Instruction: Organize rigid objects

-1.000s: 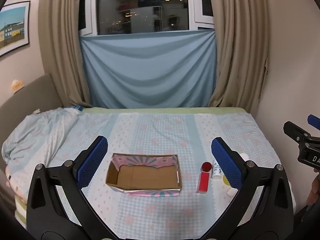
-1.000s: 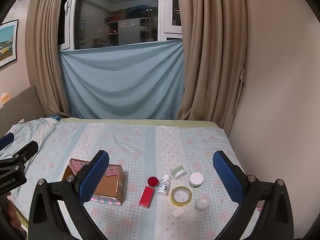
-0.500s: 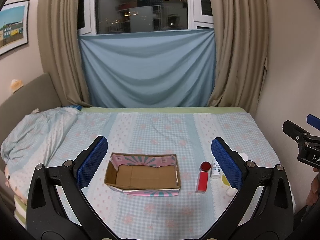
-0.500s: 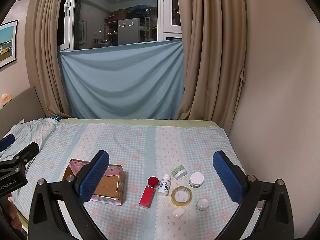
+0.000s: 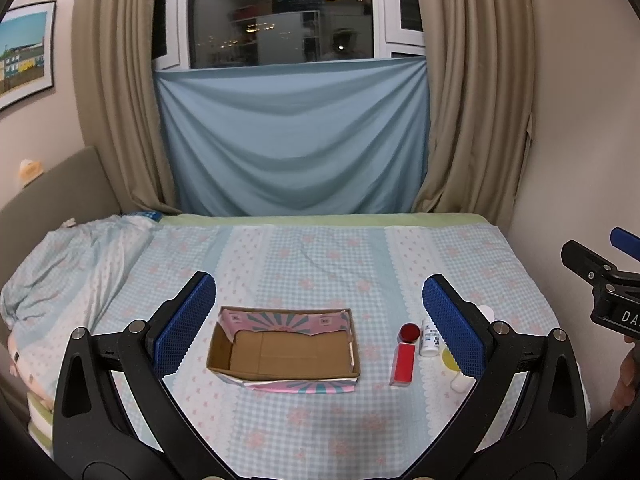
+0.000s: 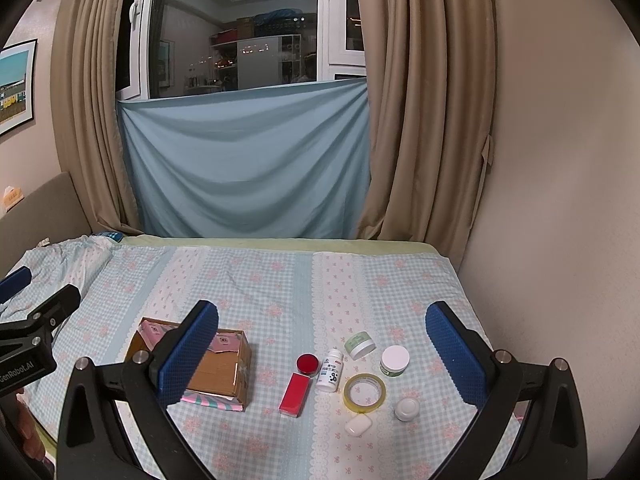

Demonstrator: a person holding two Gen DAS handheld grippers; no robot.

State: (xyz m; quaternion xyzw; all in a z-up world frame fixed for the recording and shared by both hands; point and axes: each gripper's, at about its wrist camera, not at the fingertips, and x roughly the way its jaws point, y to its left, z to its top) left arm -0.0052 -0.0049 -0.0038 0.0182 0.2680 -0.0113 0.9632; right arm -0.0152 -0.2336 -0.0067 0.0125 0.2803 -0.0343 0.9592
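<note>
Left wrist view: almost nothing is changing from a second ago; the left tongs (image 5: 318, 320) are hanging wide and empty over the bed (image 5: 320, 256), so sorting is not yet starting. The open cardboard box (image 5: 284, 346) is sitting between the fingers, the red case (image 5: 402, 368) and white bottle (image 5: 429, 338) toward the right finger.

Right wrist view: the right tongs (image 6: 320, 344) are likewise gaping wide, holding nothing. The tape roll (image 6: 364, 392), jars and bottle (image 6: 330, 370) are lying between the fingers, the box (image 6: 218, 374) behind the left one.

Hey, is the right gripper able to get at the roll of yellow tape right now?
Probably yes. The right gripper is open, holds nothing, and the tape roll lies flat on the bed with nothing over it.
</note>
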